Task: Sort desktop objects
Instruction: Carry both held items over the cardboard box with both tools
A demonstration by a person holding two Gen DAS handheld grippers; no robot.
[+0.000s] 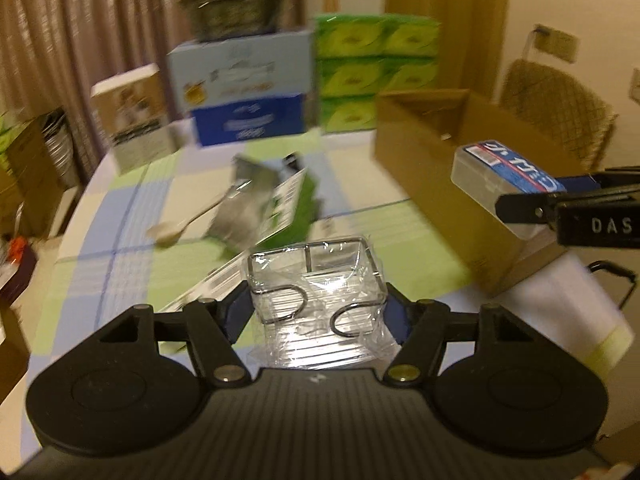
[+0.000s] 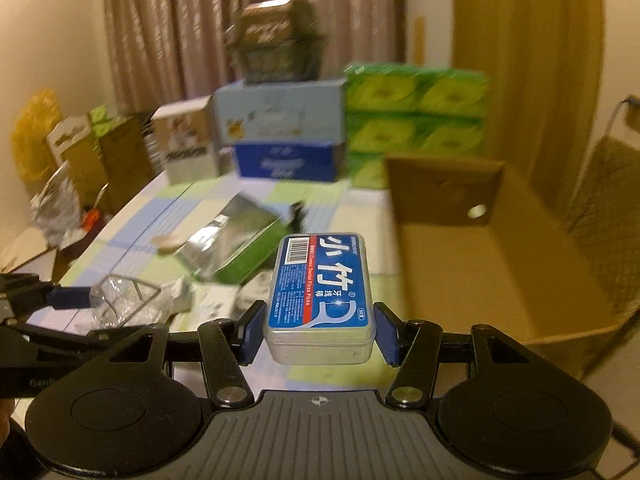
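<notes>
The left gripper [image 1: 318, 312] is seen with its blue pads about half apart, clamped on a clear plastic-wrapped wire rack [image 1: 316, 292], which is held above the table. The right gripper [image 2: 319, 330] is likewise closed at mid width on a flat clear plastic box with a blue label [image 2: 320, 292], gripped by its long sides and lifted clear of the checked green, blue and white tablecloth [image 2: 132, 232].

An open brown cardboard box [image 2: 500, 264] is found just right of the held floss box. On the cloth ahead, a silver and green foil packet [image 2: 236, 244] and a pale spoon [image 1: 180, 228] are left lying. At the table's far edge, a blue and white carton [image 2: 280, 136], stacked green tissue packs [image 2: 416, 120] and a beige printed carton [image 2: 186, 144] are ranged before a curtain. A woven chair [image 1: 560, 116] is placed behind the cardboard box.

On the blue label, "Dental Floss Picks", large white Chinese characters and a barcode can be read; "DAS" is printed on the right gripper's body in the left view.
</notes>
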